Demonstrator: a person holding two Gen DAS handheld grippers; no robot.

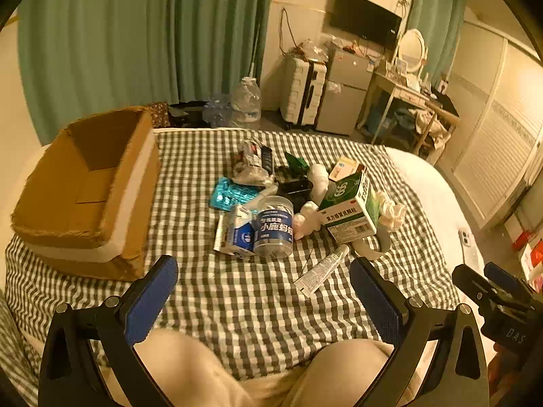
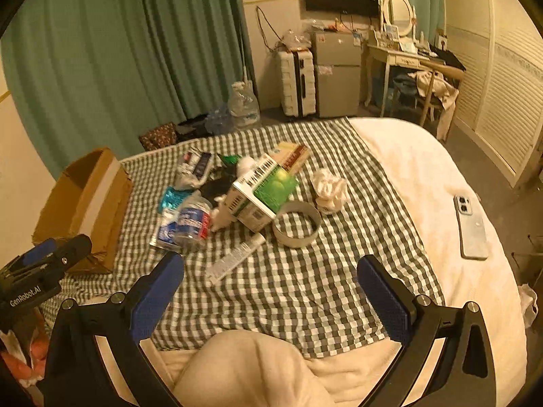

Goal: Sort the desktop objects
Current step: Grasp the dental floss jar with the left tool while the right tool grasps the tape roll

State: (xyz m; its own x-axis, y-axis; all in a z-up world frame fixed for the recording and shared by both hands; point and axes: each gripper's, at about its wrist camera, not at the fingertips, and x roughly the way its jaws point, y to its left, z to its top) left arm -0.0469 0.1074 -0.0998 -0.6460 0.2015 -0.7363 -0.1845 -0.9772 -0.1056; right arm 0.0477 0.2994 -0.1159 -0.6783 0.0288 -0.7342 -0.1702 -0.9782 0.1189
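A pile of small items lies on a checked cloth [image 1: 237, 298] on the bed: a clear round jar with a blue label [image 1: 274, 226], a green and white medicine box [image 1: 353, 203], a white tube [image 1: 320, 270], a blue blister pack [image 1: 230, 195], a tape roll [image 2: 297, 224] and crumpled tissue [image 2: 328, 186]. An open cardboard box [image 1: 88, 186] stands at the left. My left gripper [image 1: 263, 291] is open and empty, held short of the pile. My right gripper [image 2: 269, 288] is open and empty, just short of the tube [image 2: 234, 258].
A phone [image 2: 471, 225] lies on the white bedding at the right. My knees show under both grippers. Beyond the bed stand a water jug [image 1: 246, 101], a suitcase [image 1: 302, 91], a small fridge [image 1: 346, 95] and a dressing table [image 1: 407, 88].
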